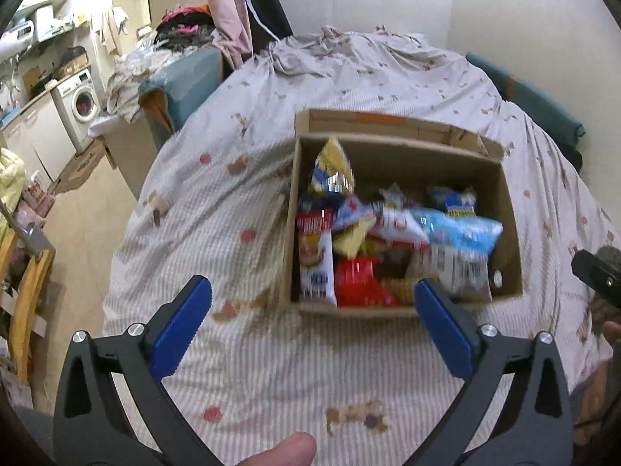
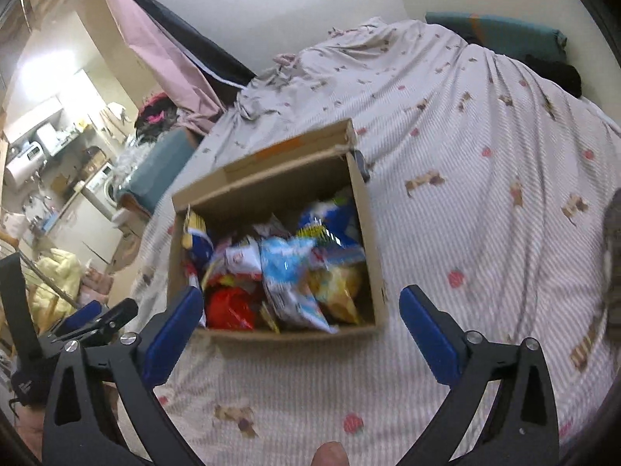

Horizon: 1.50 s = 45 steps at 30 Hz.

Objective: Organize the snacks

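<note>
Striped bedspread (image 1: 271, 349), cardboard box (image 1: 407, 310) of snack packets (image 1: 458, 240), labels blurred, both jaws wide, empty.

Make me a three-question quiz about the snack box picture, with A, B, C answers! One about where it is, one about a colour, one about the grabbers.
1. Where does the cardboard box sit?
A. on the bed cover
B. on the floor
C. on a chair

2. What colour are the gripper pads?
A. green
B. blue
C. yellow

3. How do the left gripper and right gripper stand?
A. both shut on a bag
B. one shut, one open
C. both open and empty

Answers:
1 A, the striped bed cover lies all round it.
2 B, each finger wears a blue pad.
3 C, the pads stand wide apart, nothing between them; the snack bags lie in the box.
</note>
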### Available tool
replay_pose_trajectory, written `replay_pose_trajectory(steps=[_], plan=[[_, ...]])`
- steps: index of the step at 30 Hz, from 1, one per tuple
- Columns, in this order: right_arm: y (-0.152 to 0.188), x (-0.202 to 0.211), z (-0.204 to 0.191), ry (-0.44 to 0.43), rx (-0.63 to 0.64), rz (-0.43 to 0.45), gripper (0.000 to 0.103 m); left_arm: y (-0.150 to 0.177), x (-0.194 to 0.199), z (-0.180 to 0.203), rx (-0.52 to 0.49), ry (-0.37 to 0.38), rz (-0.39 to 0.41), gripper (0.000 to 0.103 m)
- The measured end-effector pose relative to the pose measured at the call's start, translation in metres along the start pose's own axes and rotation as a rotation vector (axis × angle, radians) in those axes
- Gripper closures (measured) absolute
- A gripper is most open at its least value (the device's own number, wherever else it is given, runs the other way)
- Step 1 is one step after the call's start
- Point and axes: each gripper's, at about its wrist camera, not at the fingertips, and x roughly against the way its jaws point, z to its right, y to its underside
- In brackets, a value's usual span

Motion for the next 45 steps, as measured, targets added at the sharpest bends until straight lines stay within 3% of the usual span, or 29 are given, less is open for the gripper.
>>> replay_pose_trajectory(steps=[5, 10, 16, 21, 45], plan=[[0.022, 0.014, -0.008, 0.023, 0.032, 0.008, 0.0, 0.026, 0.021, -0.007, 0.024, 0.018, 0.004, 0.0], [0.045, 0.022, -0.02, 0.047, 0.068, 0.0, 0.0, 0.045, 0.043, -0.012, 0.016, 0.035, 0.057, 0.0], [0.06, 0.035, -0.036, 0.093, 0.14, 0.094, 0.0, 0.055, 0.065, -0.013, 0.007, 0.006, 0.211, 0.0], [0.062, 0.034, -0.048, 0.14, 0.21, 0.14, 0.0, 0.059, 0.057, -0.015, 0.025, 0.039, 0.162, 0.0], [0.065, 0.024, -0.05, 0.158, 0.23, 0.11, 0.0, 0.062, 0.052, -0.008, 0.004, 0.03, 0.145, 0.0]])
